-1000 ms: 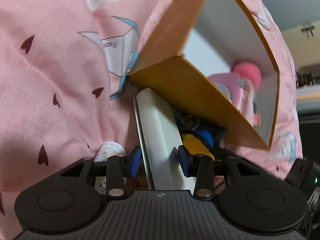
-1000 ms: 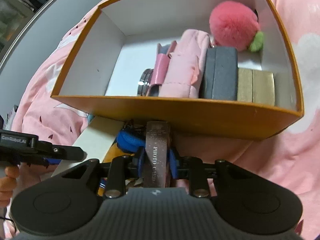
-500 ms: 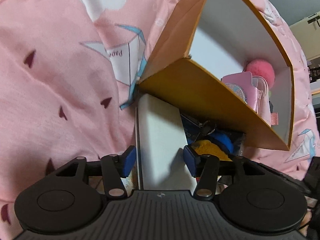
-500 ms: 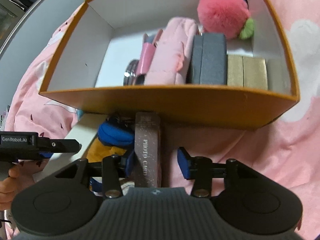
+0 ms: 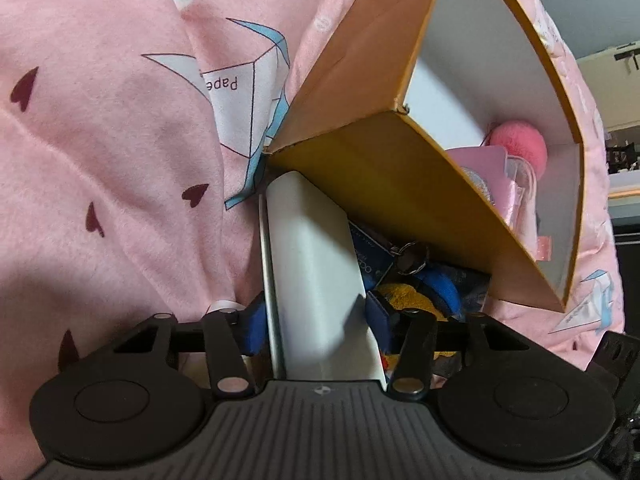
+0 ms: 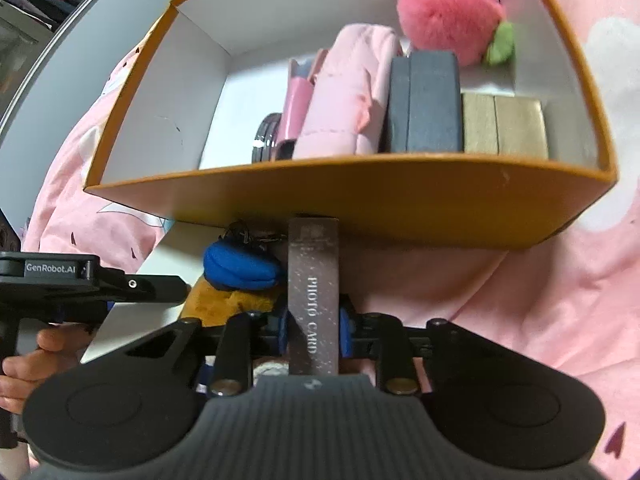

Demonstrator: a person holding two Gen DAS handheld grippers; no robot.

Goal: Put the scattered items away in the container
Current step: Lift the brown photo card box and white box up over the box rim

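The right gripper (image 6: 313,330) is seen pinching a brown box lettered "PHOTO CARD" (image 6: 314,280), both blue pads pressed to its sides; the box's far end lies under the near wall of the orange container (image 6: 360,204). The left gripper (image 5: 316,322) is set around a white slab-like object (image 5: 316,264). Its left pad appears to be against the object's metal edge, but whether the right pad touches cannot be told.

Between the two grasped objects, a plush toy in blue and yellow (image 6: 240,268) with a key ring (image 5: 412,256) is seen, lying on the pink bedding (image 5: 120,160) just outside the container.

The step in hand is judged to be the lifting of the card box. The next move calls for the box to be raised clear of the near wall, carried over it and set down in the bare left part of the floor.

Inside the container are counted: one pink pom-pom (image 6: 448,12), one pink pouch (image 6: 348,96), one dark grey case (image 6: 424,104), one tan box (image 6: 504,124) and one round dark item (image 6: 266,138). Outside, three items are counted.
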